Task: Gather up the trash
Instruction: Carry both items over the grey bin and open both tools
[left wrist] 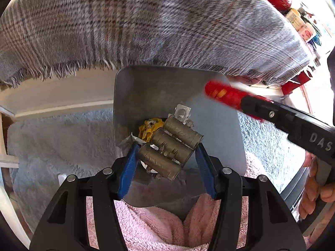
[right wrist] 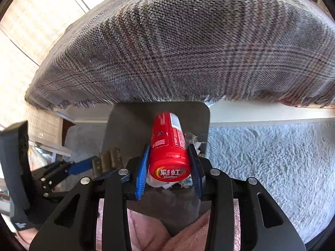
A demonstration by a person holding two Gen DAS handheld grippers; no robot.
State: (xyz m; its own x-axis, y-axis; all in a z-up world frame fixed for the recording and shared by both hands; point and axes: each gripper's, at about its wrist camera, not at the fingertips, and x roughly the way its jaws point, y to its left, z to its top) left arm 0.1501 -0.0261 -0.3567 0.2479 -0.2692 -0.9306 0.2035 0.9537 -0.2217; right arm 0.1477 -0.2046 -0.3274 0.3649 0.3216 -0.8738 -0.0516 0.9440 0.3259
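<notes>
The largest thing before me is the plaid cloth (left wrist: 146, 25), draped over the desk edge with its fringe hanging just above the bin (left wrist: 129, 96), a grey metal container that stands on a pale shaggy rug (left wrist: 62, 142). Pink towelling (left wrist: 150, 226) lies below my jaws in both views. The bin is open and already holds a yellow wrapper (left wrist: 149, 128) and paper scraps. My left gripper (left wrist: 167, 154) hangs over the bin mouth with its jaws pinching a bundle of three taped rolls (left wrist: 170, 148); the blue pads sit against the bundle's two ends. My right gripper (right wrist: 169, 163) is also above the bin, and a red bottle (right wrist: 170, 146) stands between its jaws, cap end toward the camera. The pads look close on either flank of the bottle, but I cannot tell whether they still press it. I judge the step in hand to be the drop. To do it well I would keep both loads inside the rim and clear of the fringe, then spread one pair of jaws at a time so the bottle and rolls do not knock each other. The bottle is smooth and round; I expect it may roll or bounce, so a low release suits it.
</notes>
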